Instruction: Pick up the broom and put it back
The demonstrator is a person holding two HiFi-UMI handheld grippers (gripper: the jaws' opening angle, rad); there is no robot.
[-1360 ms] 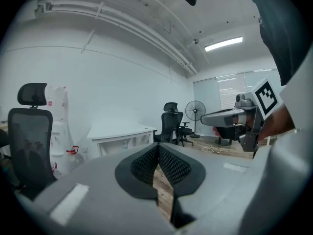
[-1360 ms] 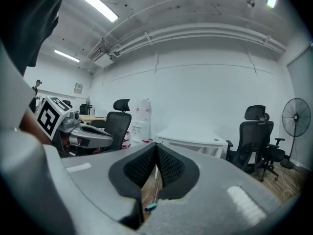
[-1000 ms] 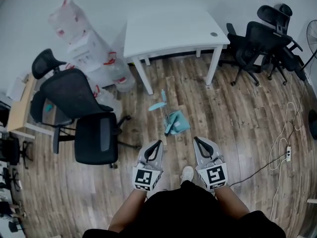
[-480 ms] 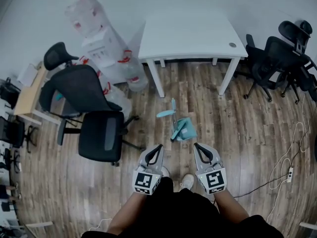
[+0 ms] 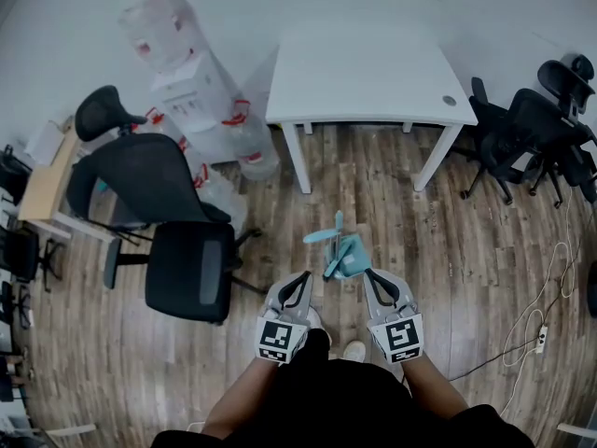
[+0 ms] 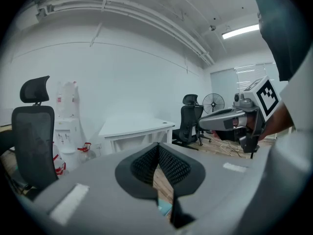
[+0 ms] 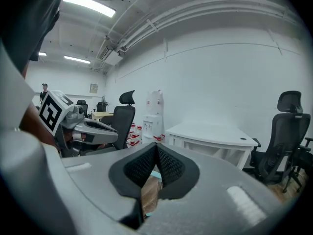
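A small teal broom (image 5: 328, 241) lies on the wooden floor together with a teal dustpan (image 5: 354, 256), in front of the white table. In the head view my left gripper (image 5: 303, 276) is just left of them and my right gripper (image 5: 368, 274) just right, both held above the floor. Each gripper is shut with nothing between its fingers. In the left gripper view my left gripper (image 6: 157, 147) is closed, and a sliver of teal (image 6: 164, 208) shows below the tips. The right gripper view shows my right gripper (image 7: 156, 146) closed over the floor.
A white table (image 5: 364, 73) stands beyond the broom. A black office chair (image 5: 177, 241) is at the left, with a water dispenser and bottles (image 5: 201, 91) behind it. More black chairs (image 5: 532, 129) stand at the right. A cable with a power strip (image 5: 536, 317) trails over the floor at the right.
Both grippers have moved forward towards the broom and dustpan, which now lie just ahead of their tips. Both have stayed shut.
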